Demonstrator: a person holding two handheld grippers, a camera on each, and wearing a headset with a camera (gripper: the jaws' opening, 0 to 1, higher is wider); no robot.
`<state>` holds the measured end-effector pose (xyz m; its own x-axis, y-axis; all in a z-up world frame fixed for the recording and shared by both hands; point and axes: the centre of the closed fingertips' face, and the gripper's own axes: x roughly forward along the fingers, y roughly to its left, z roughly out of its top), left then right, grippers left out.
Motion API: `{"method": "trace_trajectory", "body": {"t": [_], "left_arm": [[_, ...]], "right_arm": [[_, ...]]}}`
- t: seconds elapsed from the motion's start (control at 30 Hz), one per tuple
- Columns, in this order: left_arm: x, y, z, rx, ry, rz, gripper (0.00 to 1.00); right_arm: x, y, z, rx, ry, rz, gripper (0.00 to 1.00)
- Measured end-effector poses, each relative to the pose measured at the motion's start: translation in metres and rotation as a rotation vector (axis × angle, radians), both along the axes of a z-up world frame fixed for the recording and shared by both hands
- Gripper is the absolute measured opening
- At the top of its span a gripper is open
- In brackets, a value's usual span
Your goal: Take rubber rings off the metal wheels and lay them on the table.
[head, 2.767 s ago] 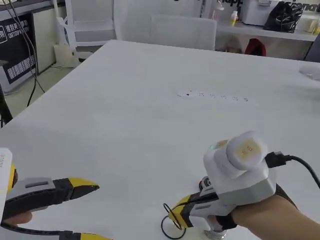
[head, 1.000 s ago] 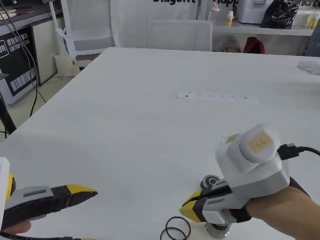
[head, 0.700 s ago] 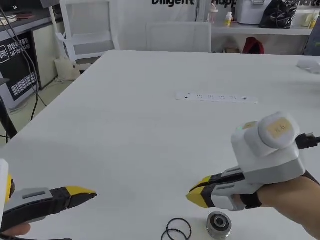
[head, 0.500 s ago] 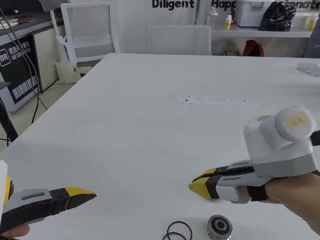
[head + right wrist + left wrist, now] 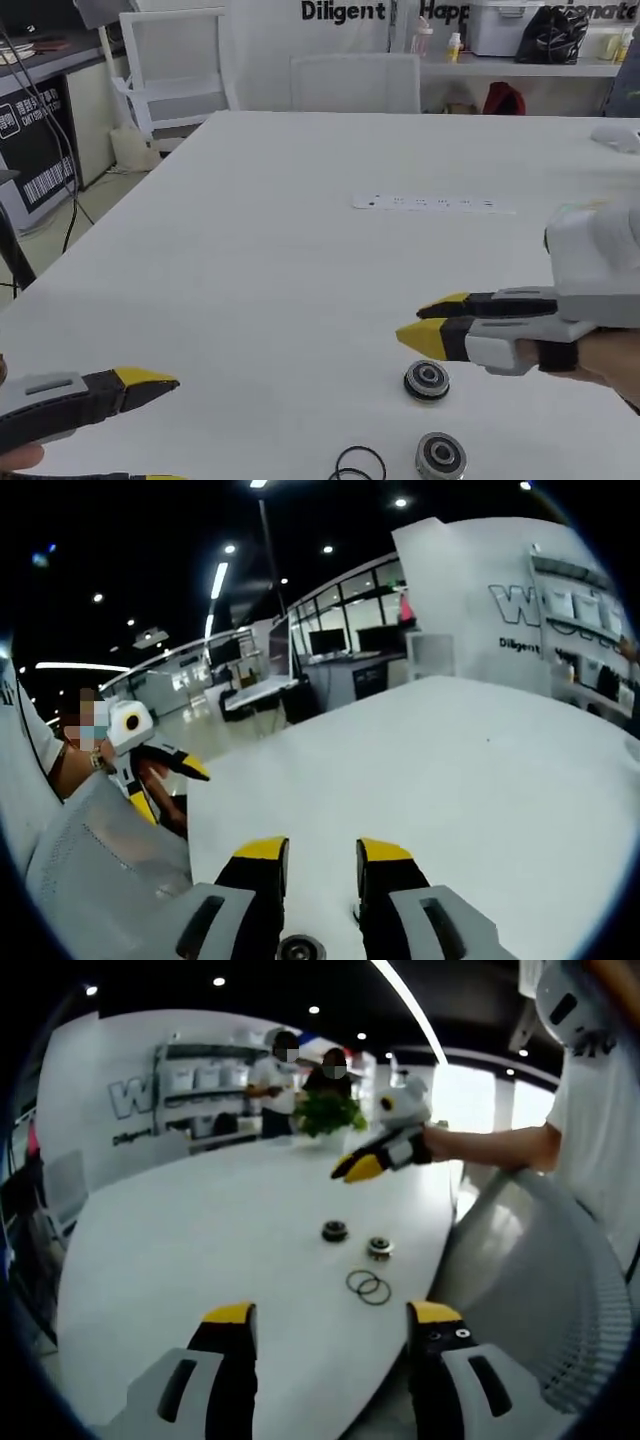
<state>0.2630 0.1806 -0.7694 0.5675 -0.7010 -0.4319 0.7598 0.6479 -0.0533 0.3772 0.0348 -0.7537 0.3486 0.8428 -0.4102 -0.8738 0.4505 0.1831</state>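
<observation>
Two thin black rubber rings (image 5: 360,465) lie flat on the white table (image 5: 250,260), overlapping each other, at the near edge of the head view. They are off the wheels and touch neither gripper.

Just beside them at 3 o'clock stands the nearer metal wheel (image 5: 440,454), silver with a dark hub. The second metal wheel (image 5: 427,380) sits close at its 12 o'clock, apart from it. Whether either wheel carries a ring in its groove is too small to tell.

Above the second wheel, again at 12 o'clock, the right gripper (image 5: 412,322) hangs off the table. Its yellow-tipped jaws stand a little apart and hold nothing. In the right gripper view a narrow gap shows between them, with one wheel just below.

Well apart at 9 o'clock of the rings is the left gripper (image 5: 332,1312). In the left gripper view its jaws are spread wide and empty, with rings and wheels ahead at 12 o'clock.

Farther out on the table at 12 o'clock lies a white power strip (image 5: 435,204). Past the far edge are a white chair (image 5: 355,82) and a shelf with a lidded white bin (image 5: 508,25); what it holds is hidden.
</observation>
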Motion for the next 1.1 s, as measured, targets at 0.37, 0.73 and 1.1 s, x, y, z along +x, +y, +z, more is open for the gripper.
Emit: {"method": "trace_trajectory", "body": {"t": [0.37, 0.73, 1.1], "left_arm": [[0.004, 0.009, 0.016, 0.03, -0.021, -0.002, 0.65], [0.022, -0.002, 0.039, 0.045, -0.065, -0.054, 0.72], [0.043, -0.025, 0.062, 0.059, -0.121, -0.133, 0.78]], "right_arm": [[0.021, -0.028, 0.011, 0.055, -0.016, -0.088, 0.35], [0.029, -0.05, -0.025, -0.062, 0.007, -0.096, 0.49], [0.028, -0.055, -0.044, -0.088, 0.021, -0.074, 0.61]]}}
